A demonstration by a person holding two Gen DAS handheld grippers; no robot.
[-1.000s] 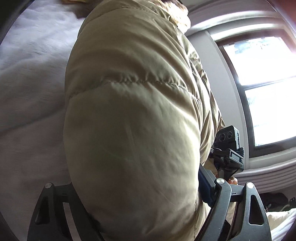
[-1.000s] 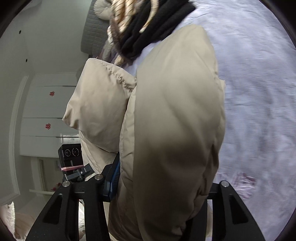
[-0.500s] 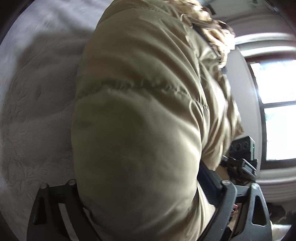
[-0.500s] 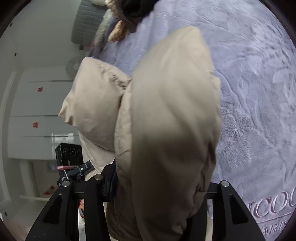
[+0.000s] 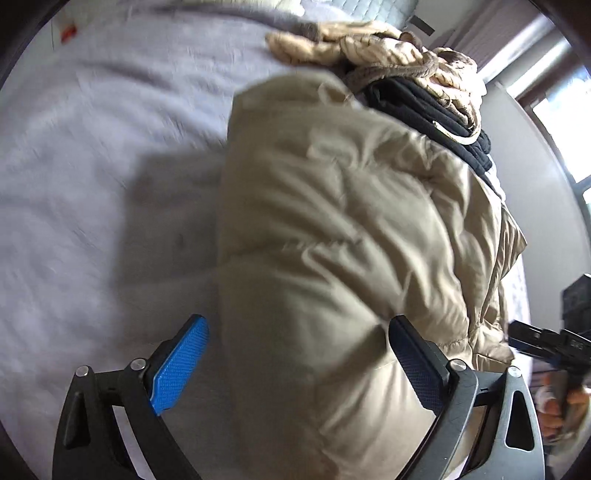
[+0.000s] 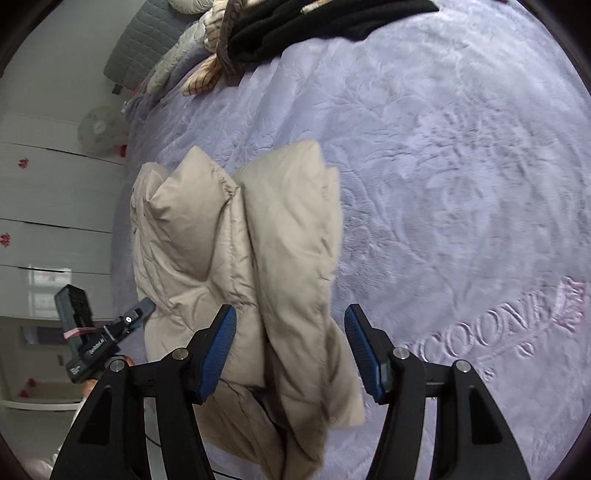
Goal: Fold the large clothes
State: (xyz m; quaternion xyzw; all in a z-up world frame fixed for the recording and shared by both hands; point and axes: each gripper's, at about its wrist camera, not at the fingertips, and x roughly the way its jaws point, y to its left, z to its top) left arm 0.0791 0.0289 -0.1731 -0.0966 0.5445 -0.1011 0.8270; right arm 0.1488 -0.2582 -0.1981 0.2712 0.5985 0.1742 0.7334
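Note:
A beige puffer jacket (image 5: 343, 258) lies folded into a thick bundle on the lavender bedspread (image 5: 92, 177). It also shows in the right wrist view (image 6: 251, 266). My left gripper (image 5: 299, 354) is open, its blue pads wide apart on either side of the bundle's near end. My right gripper (image 6: 290, 350) is open too, its jaws straddling the jacket's other end without pressing it. Each gripper shows at the edge of the other's view.
A pile of black and cream knit clothes (image 5: 417, 85) lies at the far side of the bed, also in the right wrist view (image 6: 295, 26). A window (image 5: 561, 122) is at the right. White cupboards (image 6: 48, 206) and a grey headboard (image 6: 147, 40) are at the left.
Both grippers, shut on the jacket before, have opened and let it go. The jacket has come down and now rests on the bedspread.

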